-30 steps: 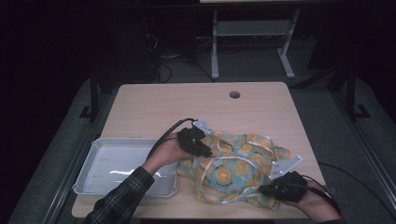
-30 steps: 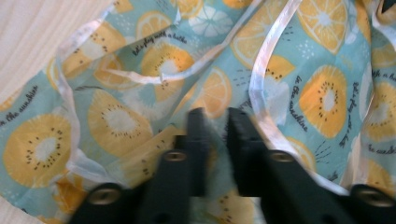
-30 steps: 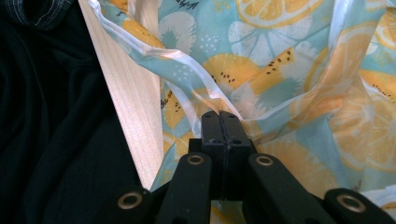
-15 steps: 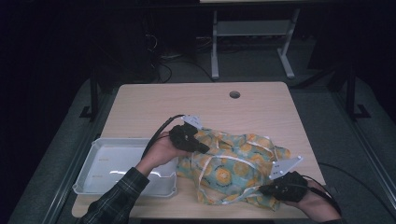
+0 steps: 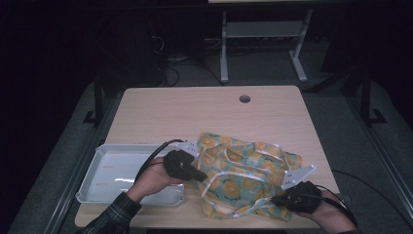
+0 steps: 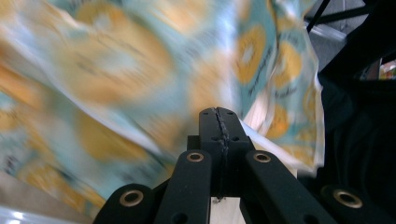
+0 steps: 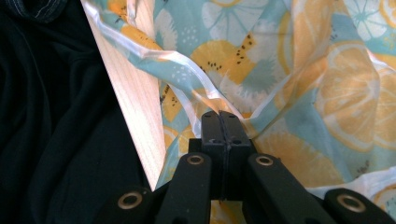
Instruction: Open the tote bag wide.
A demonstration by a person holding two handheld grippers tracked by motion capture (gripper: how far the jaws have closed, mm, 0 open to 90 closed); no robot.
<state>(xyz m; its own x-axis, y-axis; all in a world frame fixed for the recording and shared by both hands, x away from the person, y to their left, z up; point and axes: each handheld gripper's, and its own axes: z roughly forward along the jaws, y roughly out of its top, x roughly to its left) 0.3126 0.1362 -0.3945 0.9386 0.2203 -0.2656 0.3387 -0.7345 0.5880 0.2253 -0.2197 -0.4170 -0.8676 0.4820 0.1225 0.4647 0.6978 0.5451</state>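
A cloth (image 5: 243, 173) printed with orange and lemon slices on teal, with white straps, lies crumpled on the front right of the wooden table (image 5: 195, 112). My left gripper (image 5: 200, 176) is at its left edge, beside the tray. Its jaws are shut, and the blurred cloth (image 6: 116, 70) rises right behind the tips (image 6: 218, 112), with a white hem running off them. My right gripper (image 5: 277, 199) is at the cloth's front right corner, near the table's front edge. It is shut where a white strap (image 7: 187, 100) meets its tips (image 7: 219, 114).
A white tray (image 5: 92, 190) sits at the table's front left, just left of my left hand. A round cable hole (image 5: 244, 99) is in the far middle of the table. A metal frame (image 5: 263, 34) stands on the dark floor beyond.
My left gripper has moved from the cloth's far left corner toward the person, down along its left edge. The right gripper has stayed where it was.
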